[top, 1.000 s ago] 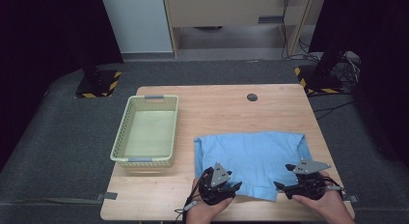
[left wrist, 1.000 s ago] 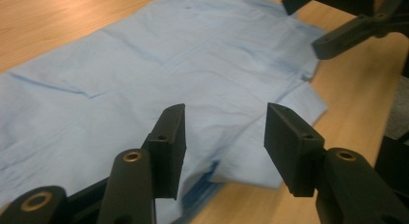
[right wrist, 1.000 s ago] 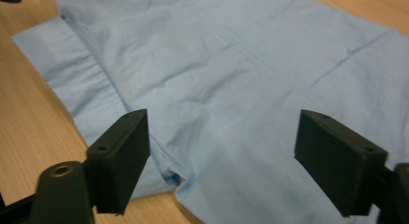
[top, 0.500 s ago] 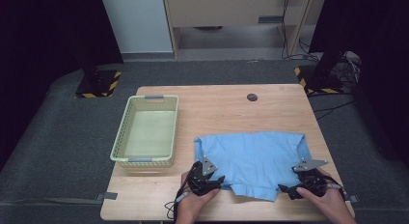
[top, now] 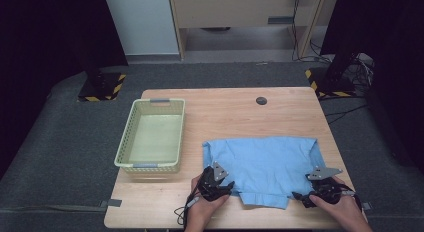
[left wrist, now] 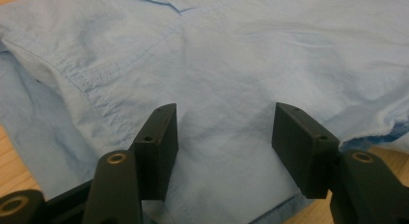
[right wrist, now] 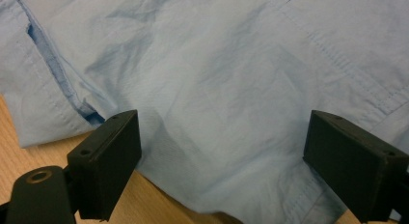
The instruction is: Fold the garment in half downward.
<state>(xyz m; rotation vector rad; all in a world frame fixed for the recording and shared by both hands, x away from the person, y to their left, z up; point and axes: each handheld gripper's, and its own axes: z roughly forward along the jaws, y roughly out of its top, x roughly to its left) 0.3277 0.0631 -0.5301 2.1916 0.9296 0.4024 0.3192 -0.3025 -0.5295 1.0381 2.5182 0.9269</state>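
A light blue shirt (top: 262, 167) lies spread flat in the lower right part of the wooden tabletop (top: 230, 109) in the high view. The left gripper (top: 216, 184) sits at the shirt's lower left corner and the right gripper (top: 320, 189) at its lower right corner, each held by a hand coming in from the bottom edge.

In the left gripper view the jaws stand spread over the cloth (left wrist: 226, 89), having just been opening, with the fabric lying between them and not pinched; a stitched seam runs across the upper left. In the right gripper view the jaws stand wide apart above the shirt's hem (right wrist: 217, 113), with bare wood at the lower left.

A pale green plastic basket (top: 152, 136) stands left of the shirt, apart from it. A small dark round disc (top: 261, 100) lies near the tabletop's far edge.
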